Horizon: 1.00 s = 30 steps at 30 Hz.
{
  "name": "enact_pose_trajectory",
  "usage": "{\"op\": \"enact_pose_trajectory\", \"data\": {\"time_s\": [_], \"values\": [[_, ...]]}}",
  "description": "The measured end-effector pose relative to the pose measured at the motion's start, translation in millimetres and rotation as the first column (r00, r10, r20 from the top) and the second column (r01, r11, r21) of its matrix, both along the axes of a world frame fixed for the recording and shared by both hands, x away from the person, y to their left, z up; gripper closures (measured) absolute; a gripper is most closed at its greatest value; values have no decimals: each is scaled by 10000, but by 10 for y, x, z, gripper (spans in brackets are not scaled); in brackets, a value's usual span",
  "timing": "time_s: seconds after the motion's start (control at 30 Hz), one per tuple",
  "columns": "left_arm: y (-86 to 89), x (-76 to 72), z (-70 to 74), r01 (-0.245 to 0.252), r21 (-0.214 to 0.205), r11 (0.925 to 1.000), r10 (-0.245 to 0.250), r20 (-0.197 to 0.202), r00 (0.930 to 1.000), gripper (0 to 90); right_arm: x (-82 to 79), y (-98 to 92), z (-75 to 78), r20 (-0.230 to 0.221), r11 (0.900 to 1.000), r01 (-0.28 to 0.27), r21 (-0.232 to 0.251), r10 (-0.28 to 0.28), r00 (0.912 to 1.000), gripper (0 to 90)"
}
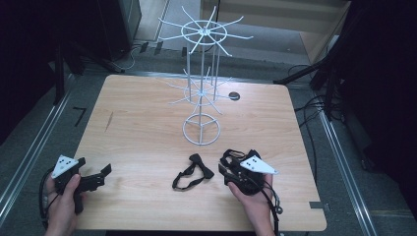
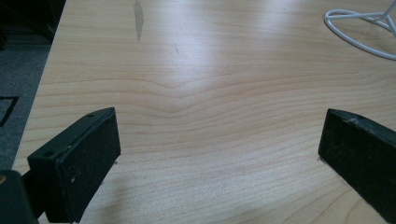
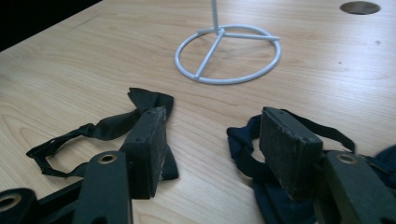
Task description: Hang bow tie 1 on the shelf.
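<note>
A black bow tie (image 1: 194, 172) (image 3: 148, 100) lies flat on the wooden table (image 1: 142, 132), its strap looped toward the near edge. A second, dark blue bow tie (image 1: 230, 155) (image 3: 243, 150) lies just to its right. My right gripper (image 1: 227, 165) (image 3: 215, 116) stands open low over the table. Its left jaw is beside the black tie and its right jaw is against the blue one, with bare wood between them. My left gripper (image 1: 93, 168) (image 2: 218, 126) is wide open at the near left corner, holding nothing.
A white wire display rack (image 1: 201, 73) with radiating hooks stands mid-table on a ring base (image 1: 200, 129) (image 3: 229, 53) (image 2: 357, 32), just beyond the ties. A round cable hole (image 1: 234, 96) (image 3: 359, 7) sits behind it. Floor and dark equipment surround the table.
</note>
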<state>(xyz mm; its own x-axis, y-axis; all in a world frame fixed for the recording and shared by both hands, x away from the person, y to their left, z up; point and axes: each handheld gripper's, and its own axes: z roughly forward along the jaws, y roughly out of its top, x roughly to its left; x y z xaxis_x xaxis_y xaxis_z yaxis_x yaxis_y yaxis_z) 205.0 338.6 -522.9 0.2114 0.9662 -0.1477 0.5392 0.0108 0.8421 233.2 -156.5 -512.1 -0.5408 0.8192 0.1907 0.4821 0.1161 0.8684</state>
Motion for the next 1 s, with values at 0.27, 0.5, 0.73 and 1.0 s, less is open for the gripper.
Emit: {"op": "enact_pose_trajectory", "data": {"time_s": [0.27, 0.5, 0.73, 1.0], "values": [[-1, 2, 0, 5, 18, 10000, -5, -18, 10000, 0, 44, 204, 38, 25, 9992, -393, -115, 393, 9992, 427], [-2, 0, 1, 11, 24, 10000, -11, -16, 10000, 0, 76, 423, 61, -32, 9960, -855, -263, 855, 9963, 428], [-1, 3, -1, 40, -6, 10000, -40, -17, 10000, 0, 145, 584, 52, -153, 9935, -1035, -463, 1029, 9946, 434], [-2, 3, 0, 38, 24, 10000, -38, -5, 10000, 0, 155, 741, -27, -400, 9831, -1784, -419, 1767, 9834, 574]]}}
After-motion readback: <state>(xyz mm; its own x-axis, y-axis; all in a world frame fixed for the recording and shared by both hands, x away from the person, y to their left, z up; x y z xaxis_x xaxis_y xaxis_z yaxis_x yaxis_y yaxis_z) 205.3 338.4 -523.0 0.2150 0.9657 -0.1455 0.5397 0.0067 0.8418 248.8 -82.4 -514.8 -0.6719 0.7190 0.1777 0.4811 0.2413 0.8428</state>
